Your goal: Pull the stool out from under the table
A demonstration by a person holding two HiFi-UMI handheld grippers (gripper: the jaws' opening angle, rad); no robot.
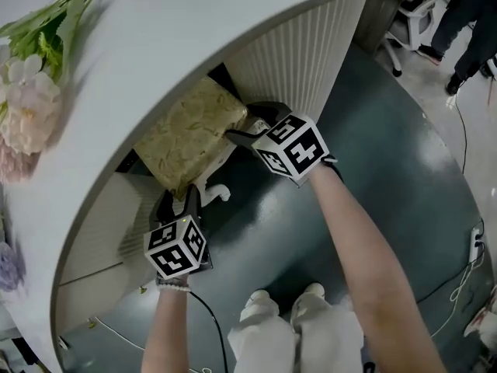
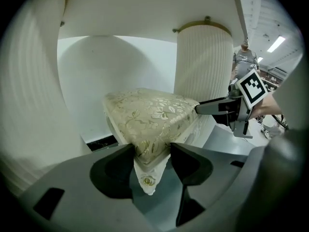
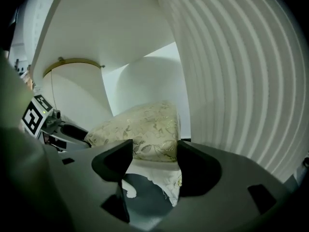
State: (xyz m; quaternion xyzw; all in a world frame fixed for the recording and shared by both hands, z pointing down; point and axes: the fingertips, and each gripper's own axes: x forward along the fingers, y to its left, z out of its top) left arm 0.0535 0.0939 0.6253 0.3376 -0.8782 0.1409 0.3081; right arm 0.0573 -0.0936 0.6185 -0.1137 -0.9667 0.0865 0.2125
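Our left tongs (image 2: 152, 159) and right tongs (image 3: 154, 161) gape wide, each straddling a stool (image 1: 190, 134) corner without gripping. The stool sits under the worktop (image 1: 155, 45), so we judge the whole pull remains.

The left tool (image 1: 178, 200) and right tool (image 1: 242, 123) are dark, each with 1 white cube (image 1: 177, 245) of black square markers, plus seemingly white trousers (image 1: 330, 340) and shoes (image 1: 260, 301).

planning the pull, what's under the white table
A stool with a gold floral cushion stands under the table, between its ribbed pedestals. The table covers the stool's far end; most of its legs are hidden.
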